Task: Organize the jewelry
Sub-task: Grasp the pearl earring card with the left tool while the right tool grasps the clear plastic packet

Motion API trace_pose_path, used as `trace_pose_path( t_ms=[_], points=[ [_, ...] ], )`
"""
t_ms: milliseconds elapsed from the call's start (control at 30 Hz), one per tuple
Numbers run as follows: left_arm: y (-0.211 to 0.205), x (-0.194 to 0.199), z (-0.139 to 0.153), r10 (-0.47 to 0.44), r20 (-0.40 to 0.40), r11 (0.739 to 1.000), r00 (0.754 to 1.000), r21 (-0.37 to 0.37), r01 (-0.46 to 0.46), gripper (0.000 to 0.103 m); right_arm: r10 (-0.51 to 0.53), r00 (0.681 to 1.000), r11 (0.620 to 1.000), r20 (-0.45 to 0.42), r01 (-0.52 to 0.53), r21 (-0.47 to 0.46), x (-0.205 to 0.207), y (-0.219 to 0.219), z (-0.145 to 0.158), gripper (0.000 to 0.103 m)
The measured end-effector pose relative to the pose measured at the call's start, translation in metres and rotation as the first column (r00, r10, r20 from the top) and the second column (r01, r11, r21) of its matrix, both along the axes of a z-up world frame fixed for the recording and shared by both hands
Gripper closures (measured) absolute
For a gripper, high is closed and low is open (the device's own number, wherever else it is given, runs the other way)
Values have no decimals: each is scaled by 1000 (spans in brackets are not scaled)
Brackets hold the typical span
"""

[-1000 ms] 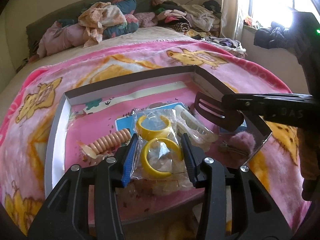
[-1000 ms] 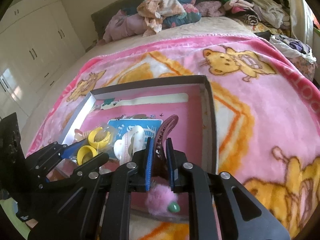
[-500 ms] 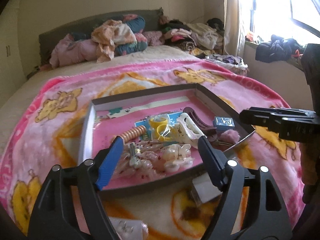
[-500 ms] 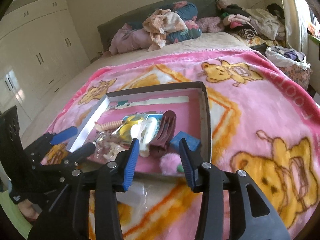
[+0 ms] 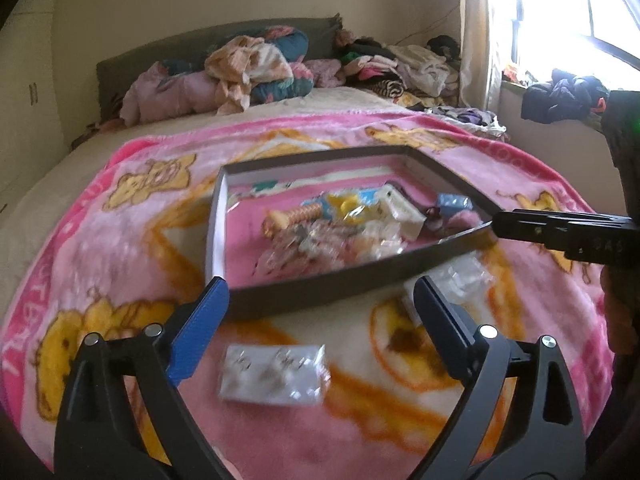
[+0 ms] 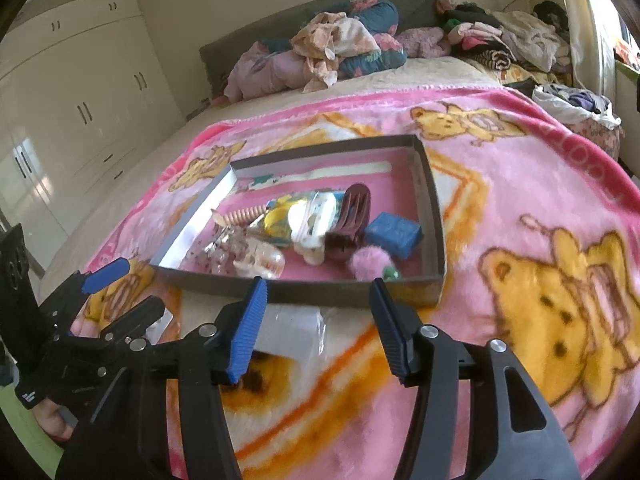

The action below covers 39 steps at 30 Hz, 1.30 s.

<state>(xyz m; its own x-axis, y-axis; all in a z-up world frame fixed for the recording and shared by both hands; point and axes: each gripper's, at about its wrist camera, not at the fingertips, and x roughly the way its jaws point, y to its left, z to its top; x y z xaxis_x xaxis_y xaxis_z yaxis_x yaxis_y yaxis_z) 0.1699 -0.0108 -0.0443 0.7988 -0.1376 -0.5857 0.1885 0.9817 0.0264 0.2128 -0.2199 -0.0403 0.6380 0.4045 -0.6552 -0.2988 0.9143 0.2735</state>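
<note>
Both claws hang empty before the tray [image 5: 340,294] on the bed's blanket [image 5: 120,248], jaws opening: left claw [image 5: 320,308] above a clear earring packet [image 5: 276,374], right claw [image 6: 316,324] over another bag [image 6: 288,334], probably next for sorting.

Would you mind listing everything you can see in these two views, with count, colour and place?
Tray: one, grey-walled, on the blanket.
Blanket: one, pink with yellow bears, over the bed.
Hair claw: one, maroon, in the tray.
Blue box: one, in the tray, right side.
Pompom: one, pink, tray's near right corner.
Yellow bangles: bagged, count unclear, mid-tray.
Earring packet: one, clear, on the blanket before the tray.
Clothes pile: mixed colours, at the headboard.
Wardrobe: cream, left wall.
Left gripper: black, blue pad, jaws opening, empty.
Right gripper: same, jaws opening, empty.
</note>
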Motion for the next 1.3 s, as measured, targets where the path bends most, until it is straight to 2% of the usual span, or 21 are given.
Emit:
trace_pose_path(
  t_ms=[133, 167, 300, 433, 533, 567, 667, 700, 733, 767, 800, 833, 1100, 1300],
  points=[
    [14, -6, -4, 8, -11, 1000, 1000, -19, -8, 18, 5, 999, 1000, -33, -5, -1, -1, 5, -12, 51],
    [15, -6, -6, 6, -16, 1000, 1000, -19, -6, 15, 5, 999, 1000, -43, -5, 2, 0, 5, -16, 51],
    [26, -8, -13, -2, -44, 1000, 999, -32, 1, 13, 6, 994, 999, -109, -1, 40, 6, 9, -32, 51],
    [38, -5, -26, -3, -96, 998, 995, -70, -3, 12, 7, 985, 996, -173, 8, 91, 13, 13, -48, 51],
    [45, 2, -38, -16, -145, 993, 989, -116, -1, 12, -8, 984, 993, -178, 29, 117, 14, 15, -51, 50],
    [47, 5, -41, -19, -155, 992, 988, -127, -1, 12, -12, 984, 992, -177, 34, 120, 15, 16, -51, 52],
    [49, 10, -48, -29, -182, 988, 983, -157, 0, 12, -17, 985, 989, -172, 42, 143, 15, 17, -49, 70],
    [47, 11, -48, -28, -184, 988, 983, -151, 0, 12, -21, 985, 987, -174, 48, 155, 14, 16, -48, 71],
    [45, 11, -48, -30, -184, 990, 982, -143, 3, 14, -23, 985, 986, -173, 51, 159, 13, 15, -47, 72],
    [42, 10, -48, -32, -183, 992, 983, -130, 9, 23, -23, 986, 986, -168, 50, 157, 12, 15, -45, 73],
    [40, 10, -49, -29, -184, 994, 983, -113, 8, 31, -21, 988, 988, -150, 44, 151, 9, 15, -42, 85],
    [37, 8, -49, -27, -183, 995, 983, -101, 8, 41, -16, 991, 988, -136, 37, 152, 6, 14, -39, 85],
    [19, 4, -39, -77, -170, 994, 982, -94, 62, 46, -23, 999, 996, -33, 26, 89, -15, 7, -13, 93],
    [-4, -3, -28, -130, -152, 988, 980, -100, 116, 46, -49, 999, 995, -6, 49, 84, -29, -11, -2, 94]
  ],
)
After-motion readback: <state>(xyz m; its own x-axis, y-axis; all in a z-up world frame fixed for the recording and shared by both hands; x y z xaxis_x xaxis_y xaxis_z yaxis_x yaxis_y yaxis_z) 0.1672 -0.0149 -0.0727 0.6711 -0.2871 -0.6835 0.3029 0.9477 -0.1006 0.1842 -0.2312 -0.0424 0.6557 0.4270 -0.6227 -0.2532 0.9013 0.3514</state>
